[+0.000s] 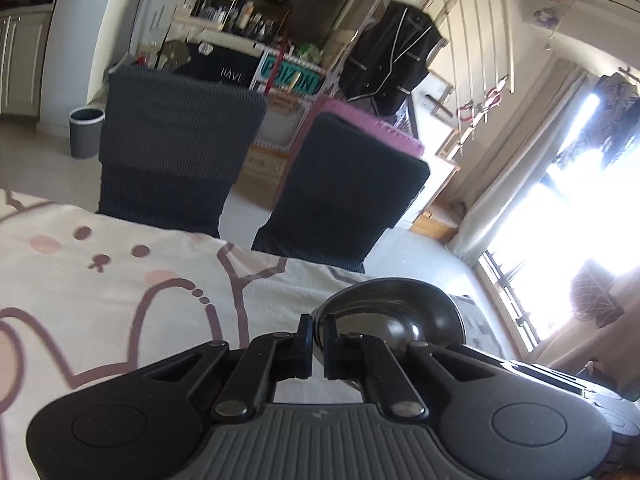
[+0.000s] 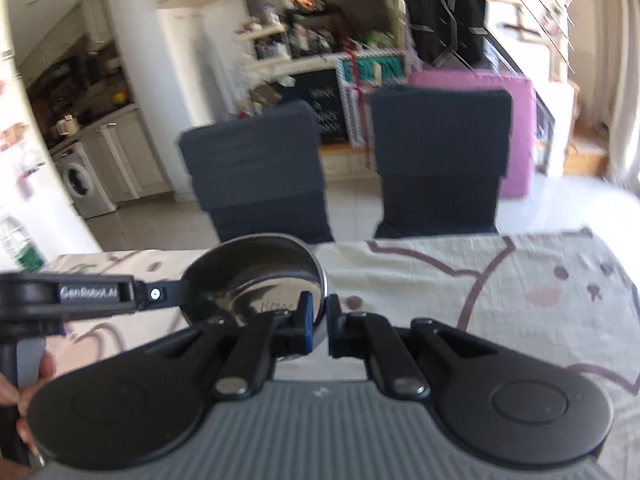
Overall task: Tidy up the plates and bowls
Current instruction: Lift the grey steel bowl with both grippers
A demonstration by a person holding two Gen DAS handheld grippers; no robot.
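Above the worktop (image 2: 460, 280), both hand-held grippers, left (image 1: 318, 346) and right (image 2: 319, 326), clamp one steel bowl's (image 2: 256, 276) rim at nine and three o'clock. If I pull unevenly, it could twist free.

Harsh daylight blows out the window (image 1: 568, 216) on the right; both views bend at edges, the background perhaps motion-blurred.

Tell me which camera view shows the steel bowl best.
The right wrist view. There the steel bowl shows its whole rim and inside, with the right gripper and left gripper pinching opposite sides. The left wrist view shows the bowl only partly, behind the left gripper.
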